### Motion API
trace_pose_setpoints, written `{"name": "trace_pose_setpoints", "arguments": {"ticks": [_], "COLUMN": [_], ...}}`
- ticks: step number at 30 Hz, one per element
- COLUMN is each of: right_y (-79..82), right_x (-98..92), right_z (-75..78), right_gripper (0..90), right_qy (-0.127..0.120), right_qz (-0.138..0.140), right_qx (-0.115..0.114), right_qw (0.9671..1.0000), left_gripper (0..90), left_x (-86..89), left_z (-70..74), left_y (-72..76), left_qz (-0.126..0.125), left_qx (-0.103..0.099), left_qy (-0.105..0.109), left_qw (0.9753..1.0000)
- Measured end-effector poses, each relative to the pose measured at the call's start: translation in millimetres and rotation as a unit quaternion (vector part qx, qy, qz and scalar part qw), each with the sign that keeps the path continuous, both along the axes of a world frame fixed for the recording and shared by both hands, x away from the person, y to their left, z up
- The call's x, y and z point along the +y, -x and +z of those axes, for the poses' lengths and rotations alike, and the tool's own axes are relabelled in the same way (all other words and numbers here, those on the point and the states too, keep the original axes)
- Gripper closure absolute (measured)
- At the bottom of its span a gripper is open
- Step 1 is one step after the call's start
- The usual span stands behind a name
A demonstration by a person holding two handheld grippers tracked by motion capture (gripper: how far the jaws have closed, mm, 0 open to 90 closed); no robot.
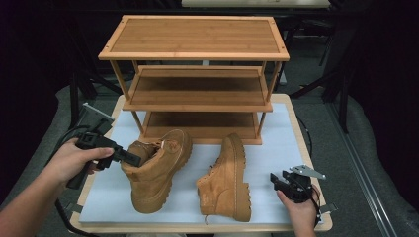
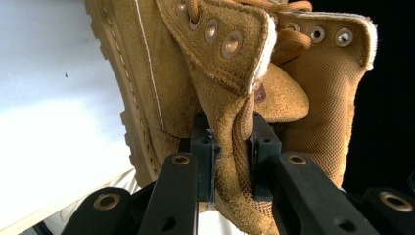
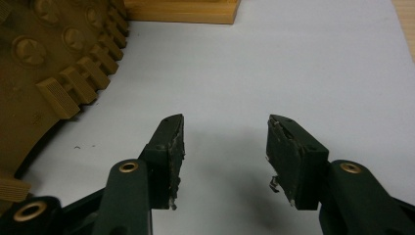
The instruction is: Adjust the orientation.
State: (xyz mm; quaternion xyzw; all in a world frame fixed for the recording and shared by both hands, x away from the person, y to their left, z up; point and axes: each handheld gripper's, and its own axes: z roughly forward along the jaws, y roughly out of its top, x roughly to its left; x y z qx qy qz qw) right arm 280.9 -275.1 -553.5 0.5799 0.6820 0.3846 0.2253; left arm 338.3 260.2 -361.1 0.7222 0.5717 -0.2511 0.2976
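1. Left gripper (image 1: 129, 157) pinches the left boot's (image 1: 158, 170) collar, a soft edge good for lifting it toward the rack (image 1: 197, 84).
2. Right gripper (image 1: 282, 181) waits near-right, jaws wide, beside the right boot (image 1: 227, 180).

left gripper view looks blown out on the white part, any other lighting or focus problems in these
Left gripper view: white mat glares, left boot sharp. High view: dark surroundings, evenly lit shelf, slightly soft. Right gripper view: right gripper casts a faint shadow; right boot sole is crisp.
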Motion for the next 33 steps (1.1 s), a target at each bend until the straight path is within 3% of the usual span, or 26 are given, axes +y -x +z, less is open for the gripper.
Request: {"name": "trace_pose_setpoints", "arguments": {"ticks": [2,4,5,8,9,10,14,17,24,33], "right_y": [0.2,0.3,0.3,0.3,0.1,0.1,-0.7,-0.3,0.2,0.2], "right_x": [-0.1,0.2,0.2,0.4,0.4,0.4,0.8,0.2,-0.3,-1.0], "right_z": [0.2,0.3,0.3,0.3,0.1,0.1,-1.8,-1.1,-0.4,-0.5], "right_gripper": [48.0,48.1,48.1,48.0,48.0,48.0,48.1,48.1,48.1,48.1], "right_qy": [-0.002,-0.004,-0.004,-0.004,-0.003,-0.003,-0.004,-0.005,-0.009,-0.011], "right_qz": [-0.001,-0.001,-0.001,-0.002,-0.002,-0.002,-0.002,-0.003,-0.007,-0.006], "right_qx": [0.000,0.000,0.000,0.000,0.000,0.000,0.006,0.003,0.002,0.002], "right_qw": [1.0000,1.0000,1.0000,1.0000,1.0000,1.0000,1.0000,1.0000,0.9999,0.9999], "left_gripper": [77.4,77.4,77.4,77.5,77.5,77.5,77.6,77.5,77.6,77.5], "left_x": [4.4,11.3,11.3,18.7,22.6,22.6,28.1,31.8,32.3,20.2], "left_z": [7.1,26.7,26.7,49.1,63.0,63.0,89.6,108.5,117.5,106.4], "left_y": [3.2,8.7,8.7,14.2,17.5,17.5,21.9,22.0,8.7,-22.5], "left_qz": [0.004,0.008,0.008,0.009,0.015,0.015,0.019,0.030,0.038,0.065], "left_qx": [0.000,-0.001,-0.001,-0.012,-0.021,-0.021,-0.037,-0.057,-0.065,-0.082], "left_qy": [0.006,0.015,0.015,0.019,0.025,0.025,0.025,0.039,0.059,0.064], "left_qw": [1.0000,0.9999,0.9999,0.9997,0.9994,0.9994,0.9988,0.9972,0.9954,0.9924]}}
